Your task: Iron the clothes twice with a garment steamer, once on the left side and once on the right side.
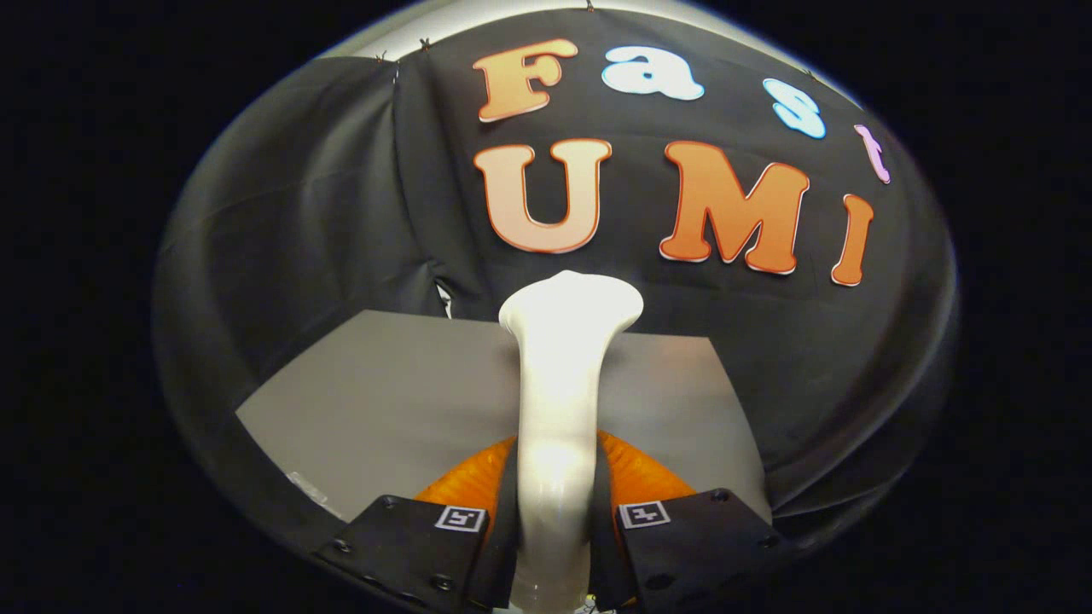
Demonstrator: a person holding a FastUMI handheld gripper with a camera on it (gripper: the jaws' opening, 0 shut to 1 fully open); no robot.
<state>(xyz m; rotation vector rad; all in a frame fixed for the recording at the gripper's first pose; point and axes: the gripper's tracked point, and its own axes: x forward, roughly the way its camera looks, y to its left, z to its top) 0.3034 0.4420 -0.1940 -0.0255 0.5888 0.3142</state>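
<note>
Both fingers clamp the glossy white plastic garment steamer by its neck, head flaring beyond them over the grey counter; I'd keep that head level and sweep slowly.

I read no text, brand or number; only small square coded markers on gripper finger mounts.

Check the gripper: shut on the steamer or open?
Shut on the steamer: both gripper fingers press its white handle, head pointing ahead over the grey table.
</note>
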